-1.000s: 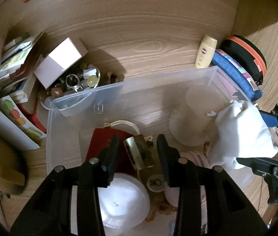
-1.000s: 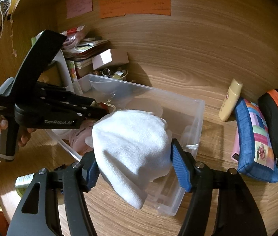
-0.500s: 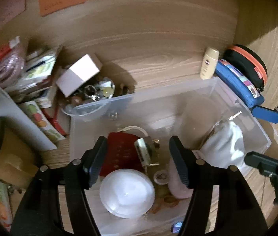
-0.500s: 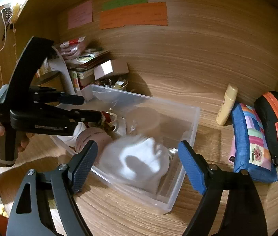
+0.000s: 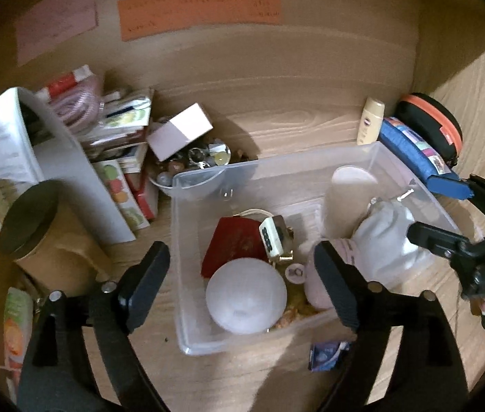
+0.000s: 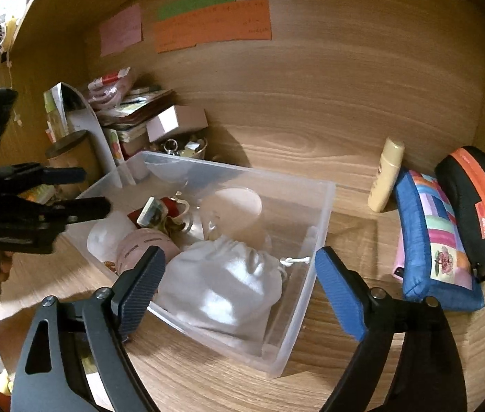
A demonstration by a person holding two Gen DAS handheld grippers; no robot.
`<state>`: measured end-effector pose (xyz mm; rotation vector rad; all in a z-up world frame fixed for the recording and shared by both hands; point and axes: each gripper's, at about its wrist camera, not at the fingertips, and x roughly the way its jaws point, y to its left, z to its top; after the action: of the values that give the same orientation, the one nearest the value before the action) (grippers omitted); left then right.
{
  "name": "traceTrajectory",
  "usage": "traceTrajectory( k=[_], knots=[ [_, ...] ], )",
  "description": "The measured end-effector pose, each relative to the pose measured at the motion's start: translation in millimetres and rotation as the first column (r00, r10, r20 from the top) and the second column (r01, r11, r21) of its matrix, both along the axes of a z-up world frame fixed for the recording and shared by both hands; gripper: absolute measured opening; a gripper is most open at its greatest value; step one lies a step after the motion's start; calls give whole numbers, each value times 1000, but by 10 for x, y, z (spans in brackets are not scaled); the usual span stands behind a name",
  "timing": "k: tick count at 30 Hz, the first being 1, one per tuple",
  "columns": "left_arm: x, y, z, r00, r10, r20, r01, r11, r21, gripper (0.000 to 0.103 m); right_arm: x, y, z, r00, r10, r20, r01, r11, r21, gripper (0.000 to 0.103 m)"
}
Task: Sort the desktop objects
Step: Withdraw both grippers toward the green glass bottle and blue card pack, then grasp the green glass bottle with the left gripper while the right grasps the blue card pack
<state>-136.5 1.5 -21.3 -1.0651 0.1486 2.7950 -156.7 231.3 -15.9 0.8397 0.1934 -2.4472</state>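
Both hand-held grippers gape empty; the right hand-held gripper (image 6: 239, 290) is nearer the lotion bottle (image 6: 386, 175), standing ahead to its right beside the bin (image 6: 314, 240).

Black claw (image 6: 239, 288); blue ribbed pads (image 6: 340, 286)

- The clear bin (image 6: 314, 226) is open on top; the white pouch (image 6: 228, 285), red box (image 5: 235, 243) and white dome lid (image 5: 246, 295) crowd its floor.
- Bare table (image 6: 352, 309) lies between the bin and the blue pencil case (image 6: 435, 237).
- Stacked books (image 5: 122, 144) and a trinket bowl (image 5: 191, 171) block the bin's left rear.
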Motion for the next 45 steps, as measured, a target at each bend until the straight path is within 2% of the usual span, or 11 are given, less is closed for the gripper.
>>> traceTrajectory(
  k=[4, 6, 9, 11, 13, 20, 24, 30, 42, 43, 45],
  knots=[
    [180, -31, 51, 999, 10, -35, -11, 1000, -18, 91, -4, -17, 21, 1000, -10, 13, 10, 1000, 8, 89],
    [274, -43, 71, 998, 19, -57, -20, 1000, -20, 95, 30, -39, 60, 1000, -15, 3, 15, 1000, 21, 89],
    [417, -61, 89, 997, 16, -80, -17, 1000, -16, 95, 124, -57, 138, 1000, -23, -20, 23, 999, 29, 90],
    [506, -61, 92, 996, 10, -89, -12, 1000, -16, 95, 199, -57, 190, 999, -25, -34, 26, 999, 26, 97],
    [581, -58, 91, 995, 7, -95, -8, 1000, -20, 96, 292, -48, 249, 998, -30, -55, 31, 999, 16, 100],
    [813, -31, 39, 994, -3, -106, 2, 1000, -12, 98, 641, -99, 398, 992, -22, -126, 27, 999, 35, 102],
    [909, -13, -43, 996, -14, -90, 15, 1000, 10, 98, 836, -142, 426, 986, -11, -167, 22, 998, 63, 102],
    [986, 66, -228, 998, -40, -48, 41, 999, 8, 98, 1004, -170, 379, 985, -8, -172, 23, 996, 84, 103],
    [1027, 335, -549, 991, -125, 46, 125, 992, 11, 97, 1036, -182, 41, 996, 16, -84, -7, 994, 109, 103],
    [1026, 346, -563, 990, -134, 51, 134, 991, 15, 95, 1036, -175, 18, 997, 18, -74, -10, 994, 108, 103],
    [1013, 367, -596, 987, -145, 66, 144, 989, 18, 82, 1030, -167, -36, 998, 14, -55, -8, 994, 112, 103]
  ],
)
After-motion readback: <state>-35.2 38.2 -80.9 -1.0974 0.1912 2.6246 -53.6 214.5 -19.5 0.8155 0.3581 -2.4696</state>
